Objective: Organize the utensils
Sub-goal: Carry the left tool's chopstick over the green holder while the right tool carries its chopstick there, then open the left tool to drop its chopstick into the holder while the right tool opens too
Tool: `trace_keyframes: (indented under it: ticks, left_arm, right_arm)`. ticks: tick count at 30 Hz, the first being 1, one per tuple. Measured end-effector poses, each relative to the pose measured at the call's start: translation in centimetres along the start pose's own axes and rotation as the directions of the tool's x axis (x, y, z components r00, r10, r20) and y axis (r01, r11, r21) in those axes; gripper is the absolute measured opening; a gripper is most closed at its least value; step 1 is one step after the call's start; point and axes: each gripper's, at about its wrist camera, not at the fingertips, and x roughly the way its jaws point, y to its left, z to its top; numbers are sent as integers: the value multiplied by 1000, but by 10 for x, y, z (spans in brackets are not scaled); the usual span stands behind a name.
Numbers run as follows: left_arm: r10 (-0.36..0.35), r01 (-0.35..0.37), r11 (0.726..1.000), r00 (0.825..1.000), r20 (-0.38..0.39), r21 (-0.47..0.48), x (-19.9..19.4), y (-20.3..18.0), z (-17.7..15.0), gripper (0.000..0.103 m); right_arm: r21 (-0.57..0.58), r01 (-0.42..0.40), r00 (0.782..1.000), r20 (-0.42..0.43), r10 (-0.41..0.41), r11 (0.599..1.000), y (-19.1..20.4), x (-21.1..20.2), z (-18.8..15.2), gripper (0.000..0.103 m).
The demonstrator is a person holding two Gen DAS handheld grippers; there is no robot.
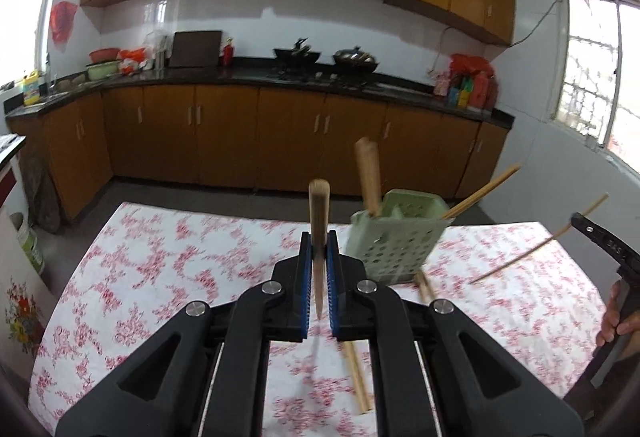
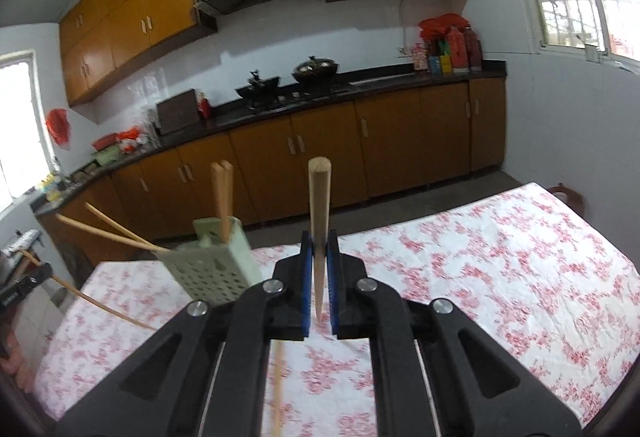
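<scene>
Blue pads: on both grippers the rubber-lined jaws are seen pressed against a wooden stick.
Left gripper (image 1: 319,249): closed on a single chopstick (image 1: 319,233), which is held upright between the pads, thick end at 12 o'clock and thin tip pointing back toward the camera.
Right gripper (image 2: 319,249): clamped likewise on a second chopstick (image 2: 319,221), upright, thick end at 12 o'clock.
Loose chopsticks (image 1: 356,373): a pair is seen lying flat on the floral tablecloth (image 1: 160,269), at 5 o'clock from the left gripper's tips, partly hidden under the gripper body.
Green holder (image 1: 394,237): a perforated plastic basket is placed on the table at 2 o'clock from the left gripper, appearing tilted; in the right wrist view it is found at 10 o'clock (image 2: 216,269).
Holder contents: an upright pair of chopsticks (image 1: 370,177) is seen in one compartment, and a slanted pair (image 1: 484,193) is leaned out over the rim toward 2 o'clock.
Right gripper from the left view: its black body (image 1: 608,249) is seen at 3 o'clock with a hand (image 1: 618,317) around the handle.
Background: a dark countertop (image 1: 256,75) with woks is seen at 12 o'clock, with brown cabinets above and below.
</scene>
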Motion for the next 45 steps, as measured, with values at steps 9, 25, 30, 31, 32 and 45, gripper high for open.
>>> trace_keyframes:
  ticks: [9, 25, 30, 31, 32, 45]
  left_arm:
    - [-91, 91, 996, 991, 101, 8, -22, -34, 43, 7]
    - [-26, 37, 998, 979, 201, -52, 30, -56, 90, 7]
    - [-18, 26, 998, 989, 149, -52, 49, -54, 80, 7]
    - [-16, 23, 998, 990, 142, -51, 53, -54, 77, 7]
    - [-15, 22, 998, 990, 138, -50, 55, -54, 76, 7]
    - [-15, 19, 998, 997, 80, -57, 60, -48, 68, 8]
  right_arm:
    - [-5, -206, 978, 40, 206, 979, 34, -30, 47, 8]
    - [-63, -180, 982, 44, 183, 982, 75, 35, 74, 8]
    - [-70, -174, 985, -4, 174, 982, 80, 61, 67, 8]
    - [-74, -172, 985, -14, 171, 982, 82, 66, 65, 8]
    - [-75, -171, 985, -20, 169, 982, 83, 70, 64, 8]
    - [-69, -115, 993, -25, 113, 991, 83, 78, 52, 24]
